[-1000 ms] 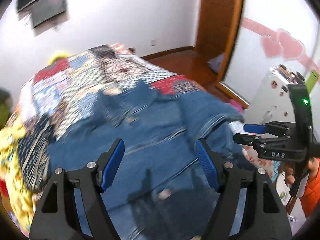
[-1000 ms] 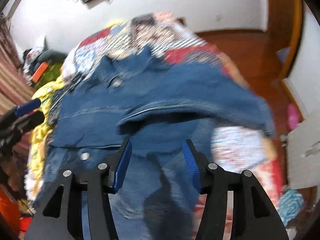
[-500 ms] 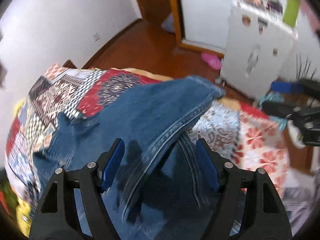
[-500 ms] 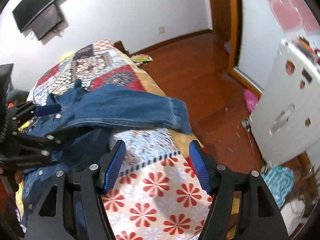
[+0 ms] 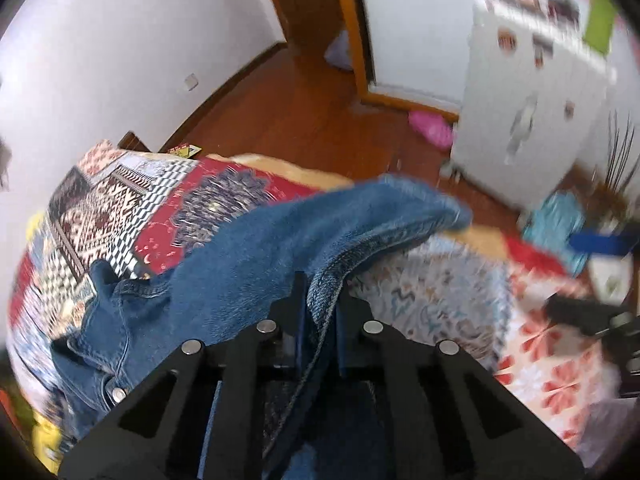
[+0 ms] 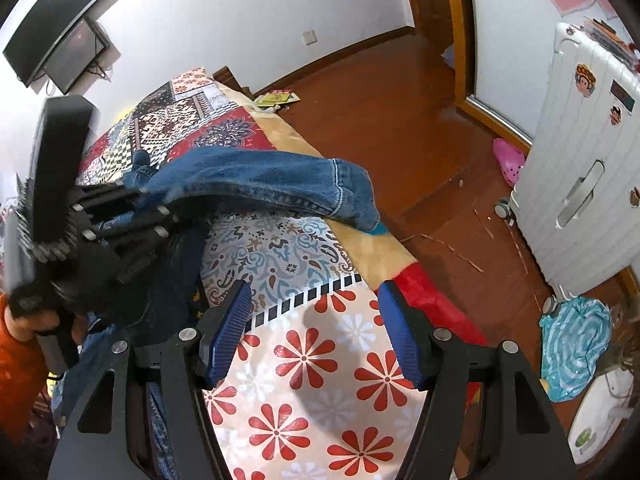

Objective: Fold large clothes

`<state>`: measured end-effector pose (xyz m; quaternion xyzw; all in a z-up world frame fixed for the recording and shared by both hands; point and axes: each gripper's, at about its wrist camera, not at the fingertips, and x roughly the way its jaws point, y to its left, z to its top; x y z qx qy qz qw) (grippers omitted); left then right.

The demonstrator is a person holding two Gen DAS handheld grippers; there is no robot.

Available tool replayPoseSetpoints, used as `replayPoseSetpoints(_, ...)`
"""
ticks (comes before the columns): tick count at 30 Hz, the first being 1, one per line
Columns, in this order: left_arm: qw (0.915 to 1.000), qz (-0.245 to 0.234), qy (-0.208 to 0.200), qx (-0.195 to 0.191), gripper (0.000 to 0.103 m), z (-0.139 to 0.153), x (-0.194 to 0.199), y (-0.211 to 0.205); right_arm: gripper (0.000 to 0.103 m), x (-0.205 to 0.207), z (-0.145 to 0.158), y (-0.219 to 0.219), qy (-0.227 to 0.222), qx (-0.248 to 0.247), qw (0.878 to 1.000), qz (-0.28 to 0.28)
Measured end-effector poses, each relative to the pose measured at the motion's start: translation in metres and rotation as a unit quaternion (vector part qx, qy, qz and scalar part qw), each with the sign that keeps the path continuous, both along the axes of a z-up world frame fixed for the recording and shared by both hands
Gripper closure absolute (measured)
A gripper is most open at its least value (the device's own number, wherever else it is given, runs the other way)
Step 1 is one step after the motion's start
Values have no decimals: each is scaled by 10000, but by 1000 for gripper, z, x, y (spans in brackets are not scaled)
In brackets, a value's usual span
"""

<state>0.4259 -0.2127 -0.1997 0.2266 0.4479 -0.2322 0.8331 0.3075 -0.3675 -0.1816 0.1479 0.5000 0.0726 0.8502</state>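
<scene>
A blue denim jacket [image 5: 224, 280] lies on a bed with a patchwork quilt [image 5: 120, 200]. My left gripper [image 5: 320, 308] is shut on the jacket's sleeve seam, and the sleeve [image 5: 384, 208] stretches away toward the bed's edge. In the right wrist view the left gripper [image 6: 140, 204] holds that sleeve [image 6: 272, 184] lifted above the quilt, its cuff hanging at the bed's edge. My right gripper [image 6: 312, 328] is open and empty above the flowered part of the quilt [image 6: 304, 356].
A white suitcase [image 6: 588, 152] stands on the wooden floor [image 6: 400, 112] right of the bed. A pink slipper [image 6: 508, 160] and a teal cloth [image 6: 576, 352] lie on the floor. A wall TV [image 6: 52, 40] hangs at the far left.
My left gripper has closed on the jacket sleeve, which was between its open fingers before. My right gripper stays open and sits slightly lower over the flowered quilt.
</scene>
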Motion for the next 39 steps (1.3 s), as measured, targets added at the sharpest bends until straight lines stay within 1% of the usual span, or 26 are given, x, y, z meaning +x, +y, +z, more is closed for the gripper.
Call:
replayPoseSetpoints(2,9991,195,-166,-331,93,25,-1,16,41,1,2,2,-20,-47,10000,47)
replayPoseSetpoints(3,9977,322,-270,-537,93,43,-3,31,41,2,2,5,-20,-67,9999,77)
replayPoseSetpoints(6,9917,628,-409,-1049,93,76,-11,70,41,5,8,15,-80,-102,9997,196)
replayPoseSetpoints(8,9868,897,-566,-1225,93,95,-22,103,41,7,13,26,-161,-83,9993,327)
replayPoseSetpoints(9,9834,1083,-640,-1310,93,103,-31,127,41,8,15,31,-203,-85,9990,398)
replayPoseSetpoints(11,9792,1336,-686,-1366,93,108,-45,156,41,10,20,45,-282,-117,9979,571)
replayPoseSetpoints(13,9757,1633,-740,-1257,93,104,-65,193,41,13,21,57,-302,-151,9967,744)
replayPoseSetpoints(15,9740,1852,-641,-1139,93,91,-80,220,41,16,21,74,-314,-175,9948,950)
replayPoseSetpoints(17,9719,2063,-367,-1074,93,70,-96,246,41,19,18,88,-279,-179,9929,1144)
replayPoseSetpoints(18,9706,2170,-153,-1028,93,55,-103,258,41,20,16,94,-249,-196,9920,1221)
replayPoseSetpoints(20,9676,2258,345,-1077,93,24,-116,271,41,21,10,108,-170,-259,9895,1413)
replayPoseSetpoints(22,9654,2304,611,-1057,82,5,-126,277,41,20,3,117,-76,-340,9877,1524)
replayPoseSetpoints(23,9648,2310,671,-1058,79,0,-131,278,41,19,0,120,-47,-373,9870,1562)
replayPoseSetpoints(25,9656,2367,584,-909,65,-6,-138,275,41,15,-5,126,32,-438,9857,1625)
replayPoseSetpoints(26,9661,2384,515,-844,62,-6,-140,275,41,14,-8,128,90,-474,9849,1665)
replayPoseSetpoints(27,9670,2412,408,-708,57,-4,-139,272,41,13,-11,130,140,-509,9842,1689)
replayPoseSetpoints(28,9675,2423,367,-619,55,-1,-138,270,41,14,-13,130,190,-548,9837,1704)
replayPoseSetpoints(30,9699,2351,280,-562,55,6,-135,265,41,13,-16,133,301,-627,9824,1736)
replayPoseSetpoints(34,9791,1967,89,-504,52,20,-123,244,41,10,-18,128,378,-681,9818,1730)
replayPoseSetpoints(37,9849,1660,160,-474,52,18,-109,224,41,11,-17,129,405,-665,9826,1684)
replayPoseSetpoints(39,9885,1446,231,-372,52,12,-100,208,41,11,-17,128,408,-672,9827,1677)
